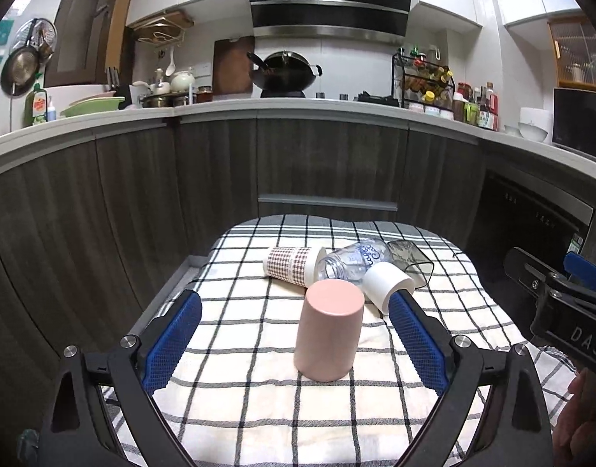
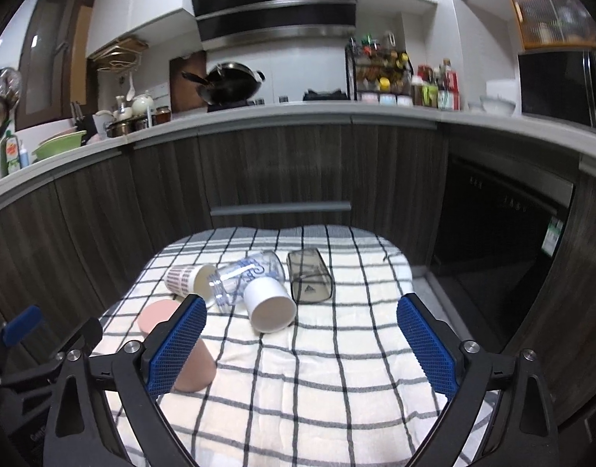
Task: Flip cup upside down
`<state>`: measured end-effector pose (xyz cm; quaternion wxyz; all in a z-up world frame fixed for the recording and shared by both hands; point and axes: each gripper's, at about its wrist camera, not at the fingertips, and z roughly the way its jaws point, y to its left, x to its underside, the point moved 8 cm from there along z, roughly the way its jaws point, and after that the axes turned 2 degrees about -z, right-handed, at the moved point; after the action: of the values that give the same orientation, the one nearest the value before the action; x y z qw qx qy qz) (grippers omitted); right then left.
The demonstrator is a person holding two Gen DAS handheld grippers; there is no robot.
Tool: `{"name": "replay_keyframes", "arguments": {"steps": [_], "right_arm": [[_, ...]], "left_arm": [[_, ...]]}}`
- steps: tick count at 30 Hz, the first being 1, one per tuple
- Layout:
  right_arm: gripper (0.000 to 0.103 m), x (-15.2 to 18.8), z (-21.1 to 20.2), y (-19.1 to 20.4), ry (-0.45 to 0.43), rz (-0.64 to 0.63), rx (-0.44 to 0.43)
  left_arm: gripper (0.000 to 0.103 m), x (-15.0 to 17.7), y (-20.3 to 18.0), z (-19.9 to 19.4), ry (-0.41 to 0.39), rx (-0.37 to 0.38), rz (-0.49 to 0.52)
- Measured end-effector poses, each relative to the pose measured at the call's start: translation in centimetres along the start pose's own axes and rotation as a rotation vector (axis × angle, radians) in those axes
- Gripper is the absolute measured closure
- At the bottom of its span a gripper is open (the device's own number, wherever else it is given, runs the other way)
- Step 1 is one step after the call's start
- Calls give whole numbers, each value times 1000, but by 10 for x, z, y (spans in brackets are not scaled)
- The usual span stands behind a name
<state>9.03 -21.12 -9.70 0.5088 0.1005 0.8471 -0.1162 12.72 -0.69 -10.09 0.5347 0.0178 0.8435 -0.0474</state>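
A pink cup [image 1: 329,330] stands upside down on the checked cloth [image 1: 259,408], between the open blue pads of my left gripper [image 1: 294,311], which does not touch it. Behind it lie on their sides a white cup [image 1: 387,284], a clear glass jar with blue print [image 1: 352,260], a checked paper cup [image 1: 294,264] and a smoky square tumbler [image 1: 410,258]. In the right wrist view my right gripper [image 2: 301,311] is open and empty, with the white cup [image 2: 270,303] ahead of it, the jar [image 2: 243,276] and tumbler [image 2: 309,276] behind, and the pink cup [image 2: 192,366] partly hidden by the left finger.
The cloth [image 2: 317,389] covers a small table whose far edge faces dark wood cabinets [image 1: 317,163]. The right gripper's body [image 1: 562,303] shows at the right edge of the left wrist view. A counter with a wok [image 1: 286,74] and bottles is far behind.
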Motion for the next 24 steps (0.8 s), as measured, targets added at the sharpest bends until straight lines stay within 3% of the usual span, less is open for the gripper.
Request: {"name": "replay_keyframes", "arguments": {"steps": [12,24], "right_arm": [[1,-11,-50,7,-123,-25,32],[1,-8,-71,14,-131,-66,36]], "left_arm": [[4,2,10,-20,1,-5,-27],[3,11,15,-32,11,-24,-24]]}}
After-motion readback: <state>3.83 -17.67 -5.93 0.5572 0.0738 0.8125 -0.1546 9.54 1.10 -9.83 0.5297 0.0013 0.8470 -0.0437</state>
